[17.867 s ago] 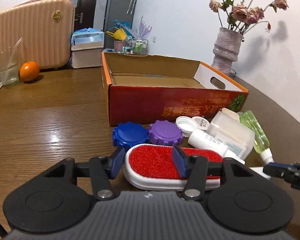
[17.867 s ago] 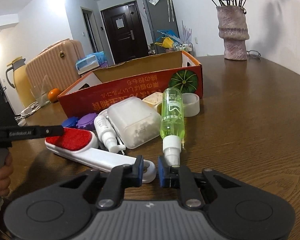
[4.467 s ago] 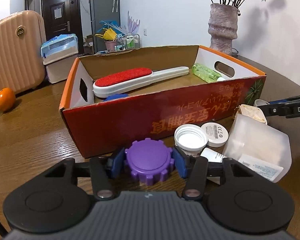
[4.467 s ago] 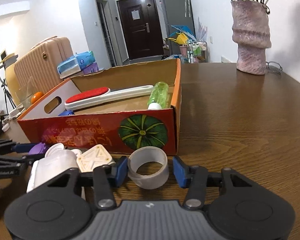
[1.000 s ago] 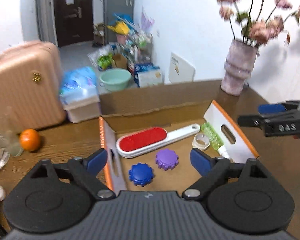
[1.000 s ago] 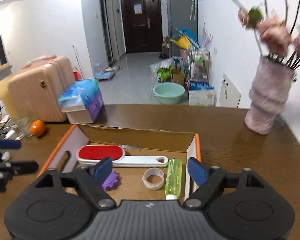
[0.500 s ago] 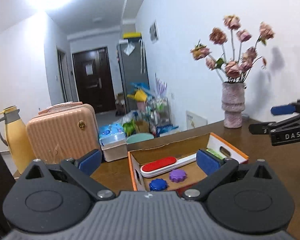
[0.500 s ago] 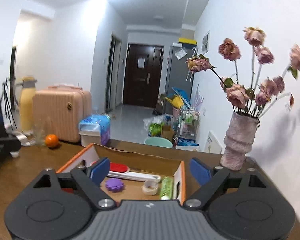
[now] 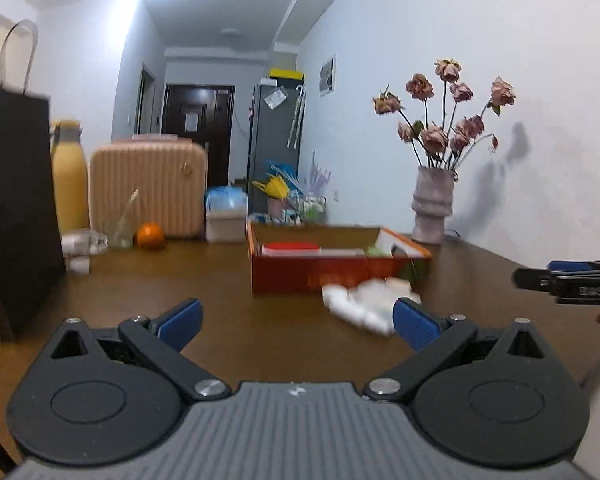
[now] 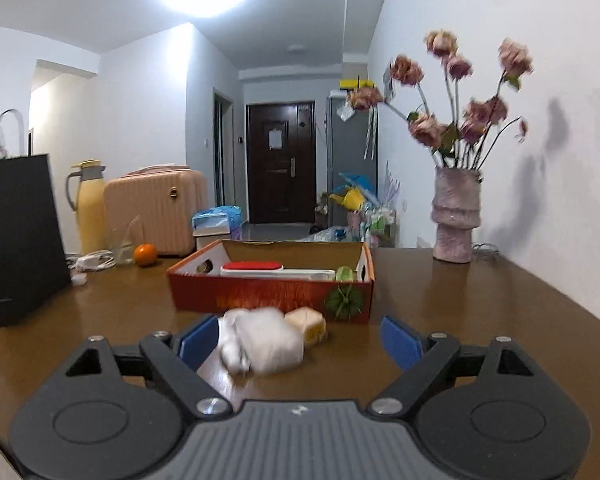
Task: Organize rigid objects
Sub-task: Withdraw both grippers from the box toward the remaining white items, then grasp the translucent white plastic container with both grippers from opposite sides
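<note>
An open red cardboard box stands on the brown table and holds a red lint brush and a green bottle. In front of the box lie a white plastic container and a cream square piece. My left gripper is open and empty, low over the table, well short of the box. My right gripper is open and empty, with the white container just ahead between its fingers. The right gripper also shows in the left wrist view at the right edge.
A vase of dried roses stands at the back right. A black paper bag, a yellow flask, a glass, an orange, a pink suitcase and a tissue box are at the left and back.
Both grippers have dropped from high above the table to just over it and pulled back from the box. Both stay open and empty. The white items now lie close ahead.
</note>
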`<control>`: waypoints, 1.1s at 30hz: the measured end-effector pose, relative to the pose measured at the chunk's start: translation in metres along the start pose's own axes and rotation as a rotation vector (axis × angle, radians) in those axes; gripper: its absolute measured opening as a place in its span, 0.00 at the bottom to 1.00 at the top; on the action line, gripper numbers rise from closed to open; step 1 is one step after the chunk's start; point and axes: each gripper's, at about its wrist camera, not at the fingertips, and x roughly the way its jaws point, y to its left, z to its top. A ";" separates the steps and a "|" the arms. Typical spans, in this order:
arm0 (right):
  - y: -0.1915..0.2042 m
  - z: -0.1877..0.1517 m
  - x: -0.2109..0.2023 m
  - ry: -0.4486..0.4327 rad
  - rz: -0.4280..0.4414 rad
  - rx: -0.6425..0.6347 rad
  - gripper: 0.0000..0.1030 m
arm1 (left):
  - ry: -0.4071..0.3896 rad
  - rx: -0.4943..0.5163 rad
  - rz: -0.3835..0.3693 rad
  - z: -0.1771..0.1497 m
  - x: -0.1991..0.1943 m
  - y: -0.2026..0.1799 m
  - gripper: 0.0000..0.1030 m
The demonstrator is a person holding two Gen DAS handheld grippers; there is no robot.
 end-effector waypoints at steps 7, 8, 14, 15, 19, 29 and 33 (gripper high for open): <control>0.002 -0.036 -0.061 -0.031 -0.036 0.056 0.94 | 0.005 0.042 0.068 -0.013 0.000 -0.007 1.00; 0.002 -0.035 -0.061 -0.040 -0.050 0.049 0.94 | 0.017 0.034 0.064 -0.015 0.002 -0.007 1.00; 0.004 -0.037 -0.035 0.011 -0.025 0.038 0.91 | 0.109 0.028 0.076 -0.027 0.025 -0.010 1.00; 0.006 -0.039 -0.027 0.027 -0.018 0.032 0.87 | 0.119 0.029 0.074 -0.028 0.029 -0.012 1.00; 0.010 -0.043 0.001 0.093 0.033 0.051 0.75 | 0.159 0.032 0.036 -0.027 0.053 -0.018 1.00; -0.003 -0.023 0.091 0.183 0.089 0.119 0.71 | 0.243 0.111 -0.187 0.021 0.202 -0.051 0.94; -0.013 -0.020 0.128 0.228 0.102 0.189 0.68 | 0.296 0.121 -0.258 0.029 0.265 -0.061 0.66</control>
